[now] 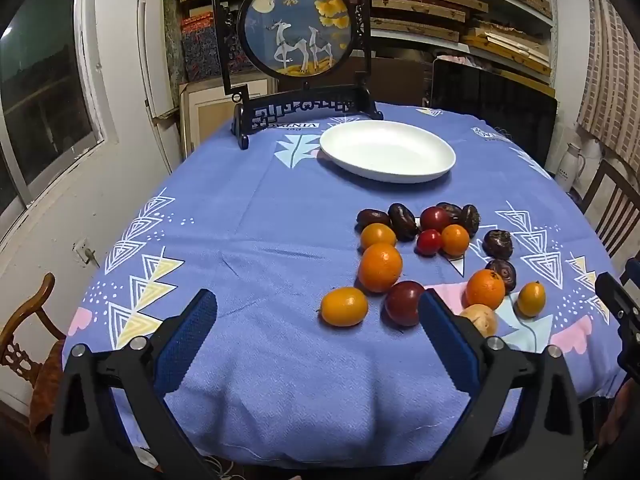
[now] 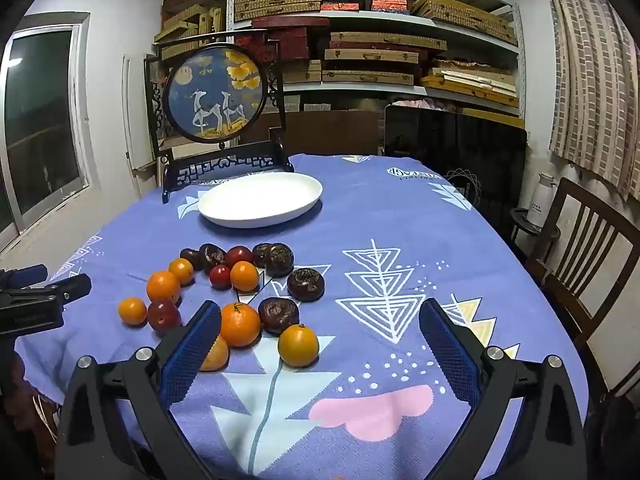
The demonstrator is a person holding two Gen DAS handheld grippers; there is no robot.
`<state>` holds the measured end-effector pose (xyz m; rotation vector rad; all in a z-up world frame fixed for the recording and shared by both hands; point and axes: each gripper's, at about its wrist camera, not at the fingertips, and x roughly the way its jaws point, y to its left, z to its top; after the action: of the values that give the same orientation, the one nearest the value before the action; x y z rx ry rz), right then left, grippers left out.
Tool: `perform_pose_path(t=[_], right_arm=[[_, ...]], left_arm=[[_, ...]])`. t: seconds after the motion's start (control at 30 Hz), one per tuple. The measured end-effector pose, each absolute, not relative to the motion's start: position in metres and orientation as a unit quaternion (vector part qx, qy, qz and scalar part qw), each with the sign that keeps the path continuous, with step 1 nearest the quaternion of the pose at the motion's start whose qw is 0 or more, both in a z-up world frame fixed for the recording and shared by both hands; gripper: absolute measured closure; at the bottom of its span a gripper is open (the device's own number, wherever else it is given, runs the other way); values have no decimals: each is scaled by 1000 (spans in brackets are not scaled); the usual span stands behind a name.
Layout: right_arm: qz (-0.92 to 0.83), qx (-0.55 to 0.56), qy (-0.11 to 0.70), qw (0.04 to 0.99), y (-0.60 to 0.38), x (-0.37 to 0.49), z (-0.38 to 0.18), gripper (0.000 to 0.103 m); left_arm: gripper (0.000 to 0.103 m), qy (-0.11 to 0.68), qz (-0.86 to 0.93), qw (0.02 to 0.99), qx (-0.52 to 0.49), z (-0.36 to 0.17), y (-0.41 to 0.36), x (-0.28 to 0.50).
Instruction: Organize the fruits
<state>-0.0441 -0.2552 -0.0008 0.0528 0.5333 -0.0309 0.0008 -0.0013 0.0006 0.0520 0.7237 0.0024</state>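
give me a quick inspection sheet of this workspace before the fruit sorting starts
surface: round table under a blue patterned tablecloth, cloth lying flat.
job's things: empty white oval plate at the far side; loose cluster of fruit nearer, including a large orange, a dark red tomato and a wrinkled dark brown fruit. None on the plate.
clutter: black-framed round deer screen behind the plate.
grippers: left gripper and right gripper both open, holding nothing, fingers above the near edge.
cables: nothing seen.
surroundings: shelves of boxes, window, wooden chair, white thermos.
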Motion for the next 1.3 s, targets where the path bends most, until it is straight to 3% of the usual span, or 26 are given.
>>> perform_pose_path(t=[1.3], right_arm=[[-22, 7, 269, 963, -256, -45, -1, 4]], left_arm=[[4, 357, 3, 934, 25, 2, 5, 0]])
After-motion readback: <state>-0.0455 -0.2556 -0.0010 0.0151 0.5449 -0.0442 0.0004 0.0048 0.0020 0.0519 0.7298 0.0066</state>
